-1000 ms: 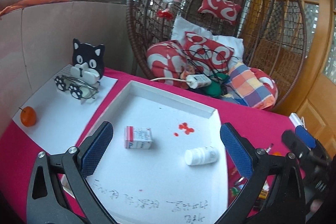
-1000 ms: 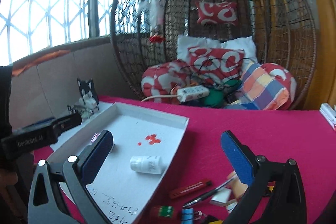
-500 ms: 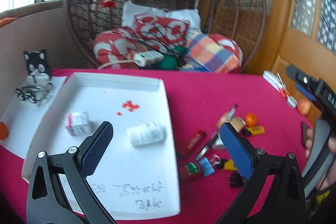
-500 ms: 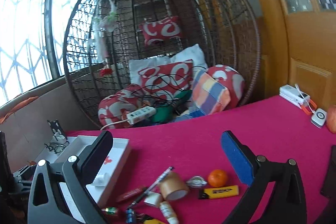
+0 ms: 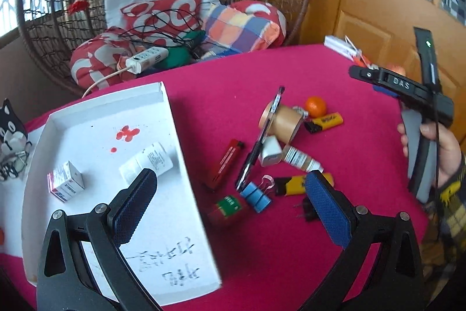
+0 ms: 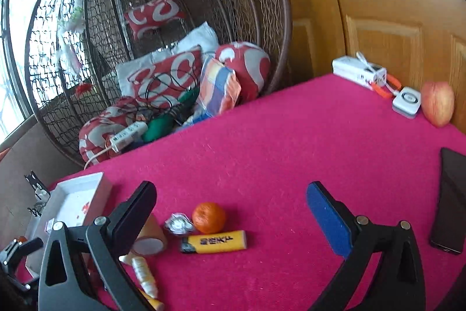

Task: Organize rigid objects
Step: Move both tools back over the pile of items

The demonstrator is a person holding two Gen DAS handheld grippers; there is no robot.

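A white tray [image 5: 163,290] on the red cloth holds a small box [image 5: 65,185] and a white pill bottle [image 5: 147,163]. Right of it lies a pile: red lighter [image 5: 225,162], pen [image 5: 259,142], tape roll [image 5: 284,123], small orange [image 5: 315,106], yellow lighter [image 5: 324,121], dropper bottle [image 5: 300,159], blue binder clip [image 5: 257,194]. My left gripper [image 5: 230,203] is open and empty, over the tray's right edge and the pile. My right gripper [image 6: 231,214] is open and empty above the orange [image 6: 209,217] and yellow lighter [image 6: 215,242].
A cat-shaped glasses holder [image 5: 10,124] stands left of the tray. An apple [image 6: 437,102], white boxes [image 6: 359,72] and a dark phone [image 6: 450,200] lie at the table's right side. A wicker hanging chair [image 6: 174,48] with cushions stands behind the table.
Both grippers swung right, away from the tray toward the pile of small objects. Both stayed open and empty.
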